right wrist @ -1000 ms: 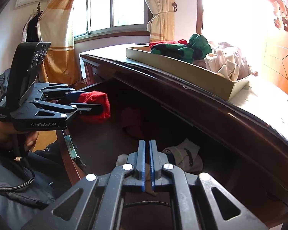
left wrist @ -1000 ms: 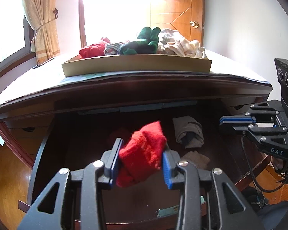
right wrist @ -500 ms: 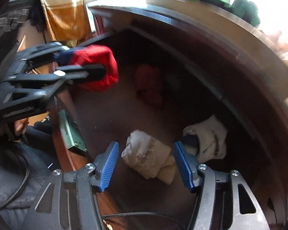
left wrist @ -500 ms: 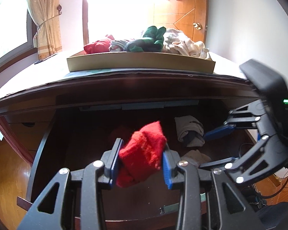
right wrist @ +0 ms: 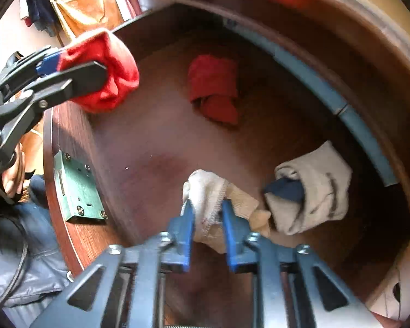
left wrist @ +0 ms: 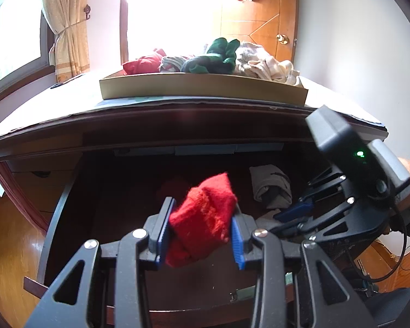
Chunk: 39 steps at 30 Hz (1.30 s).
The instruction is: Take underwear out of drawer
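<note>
In the right wrist view, the left tongs (right wrist: pixel 76 73) sit at the upper left of the frame, clamped on a red bundle (right wrist: pixel 106 73) that hangs clear above the open drawer (right wrist: pixel 76 136). Further right, at upper centre, a second red piece (right wrist: pixel 213 90) lies on the drawer floor. Low in the middle, the right tongs (right wrist: pixel 205 218) have just been closing and now stand narrow, their blue pads pinching a fold of the cream bundle (right wrist: pixel 213 191), which rests on the drawer floor. At the right, just beside it, lies a grey bundle with a dark blue piece tucked in (right wrist: pixel 314 188).

The step in hand looks like gripping the cream piece to lift it out. Doing it well probably means keeping a firm bite on the fold, rising straight up so the grey neighbour is not dragged along, and clearing the worktop (left wrist: pixel 177 112) edge before moving toward the tray (left wrist: pixel 202 87) on top.
</note>
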Tool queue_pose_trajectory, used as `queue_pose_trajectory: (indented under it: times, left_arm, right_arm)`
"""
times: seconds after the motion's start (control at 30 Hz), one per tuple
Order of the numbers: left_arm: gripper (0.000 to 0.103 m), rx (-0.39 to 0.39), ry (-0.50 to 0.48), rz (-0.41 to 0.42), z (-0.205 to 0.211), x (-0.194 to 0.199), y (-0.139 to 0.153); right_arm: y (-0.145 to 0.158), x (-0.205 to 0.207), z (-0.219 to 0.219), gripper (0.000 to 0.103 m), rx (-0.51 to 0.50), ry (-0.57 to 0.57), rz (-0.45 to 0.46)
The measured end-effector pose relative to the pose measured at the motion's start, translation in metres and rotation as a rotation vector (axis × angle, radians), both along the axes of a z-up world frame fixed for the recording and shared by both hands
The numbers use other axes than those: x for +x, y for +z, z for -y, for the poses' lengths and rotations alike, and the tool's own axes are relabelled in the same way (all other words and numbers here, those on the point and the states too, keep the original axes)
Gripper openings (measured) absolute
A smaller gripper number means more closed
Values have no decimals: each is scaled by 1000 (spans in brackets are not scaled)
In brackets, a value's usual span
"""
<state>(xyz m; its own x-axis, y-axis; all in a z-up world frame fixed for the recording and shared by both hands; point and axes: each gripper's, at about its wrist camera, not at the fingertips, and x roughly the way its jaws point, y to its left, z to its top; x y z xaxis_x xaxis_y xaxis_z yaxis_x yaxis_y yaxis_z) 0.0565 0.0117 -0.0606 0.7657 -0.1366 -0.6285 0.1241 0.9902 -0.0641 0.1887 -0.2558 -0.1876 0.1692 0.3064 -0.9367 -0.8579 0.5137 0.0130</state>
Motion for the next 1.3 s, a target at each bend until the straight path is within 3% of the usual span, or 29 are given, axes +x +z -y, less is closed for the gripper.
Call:
queue_pose_trajectory:
  times: [0.3,0.73,1.3]
  left_arm:
    - [37,-3,5,26,-1,-3,6]
    - [37,25,6,111,-5,-3,36]
    - [37,112,-44,232,7,28,99]
  right_arm:
    - [29,-30,23,12,171,-11,167]
    - [102,-57,42,12,420,1,345]
    - [170,-40,55,12,553,-43,495]
